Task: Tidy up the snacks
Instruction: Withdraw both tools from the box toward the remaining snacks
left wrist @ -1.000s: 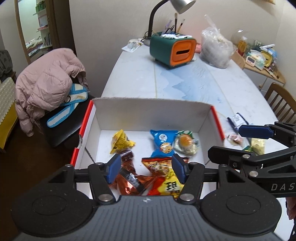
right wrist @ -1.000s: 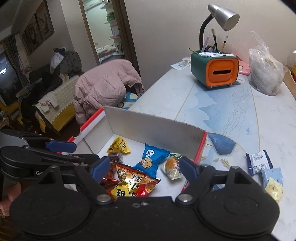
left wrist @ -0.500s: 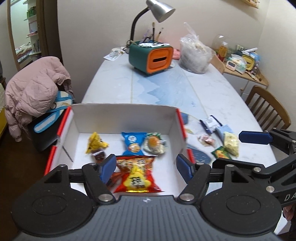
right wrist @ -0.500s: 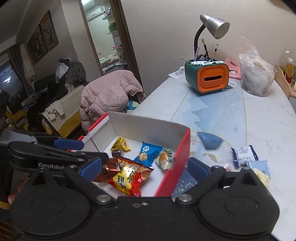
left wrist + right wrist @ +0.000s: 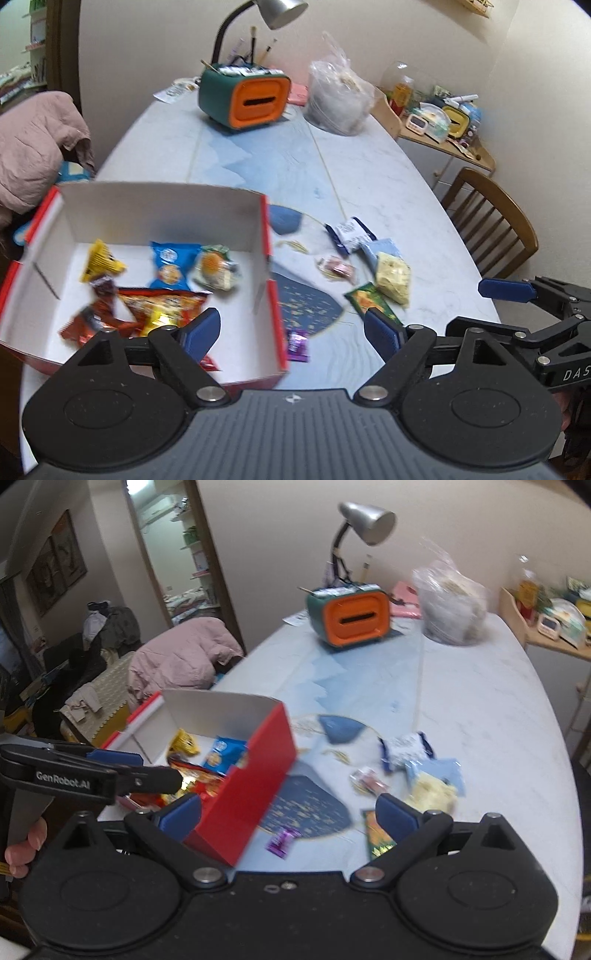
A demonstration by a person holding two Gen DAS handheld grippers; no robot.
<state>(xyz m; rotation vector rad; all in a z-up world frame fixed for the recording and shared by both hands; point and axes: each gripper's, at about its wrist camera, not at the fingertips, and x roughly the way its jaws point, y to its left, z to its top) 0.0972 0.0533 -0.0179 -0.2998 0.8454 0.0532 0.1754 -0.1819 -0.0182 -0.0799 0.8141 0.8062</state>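
Observation:
A red and white cardboard box (image 5: 264, 236) at the table's left holds several snack packets, among them a red and yellow bag (image 5: 162, 306). My left gripper (image 5: 291, 332) hovers over the box's right wall. Its jaws are opening and grip nothing. A purple candy (image 5: 297, 341) lies on the table below them. To its right lie a green packet (image 5: 369, 301), a pale yellow snack (image 5: 391, 273) and a white and blue packet (image 5: 351, 232). My right gripper (image 5: 288, 812) is open wide and empty above the purple candy (image 5: 282, 842) and the box's red corner (image 5: 240, 805).
At the far end stand a green and orange pen holder (image 5: 245, 98), a desk lamp (image 5: 280, 13) and a full plastic bag (image 5: 341, 101). A wooden chair (image 5: 491, 221) is at the table's right edge. A pink jacket (image 5: 33, 140) lies left of the table.
Both grippers have swung to the right, from over the box's inside towards the loose snacks on the table. Both pairs of jaws have widened.

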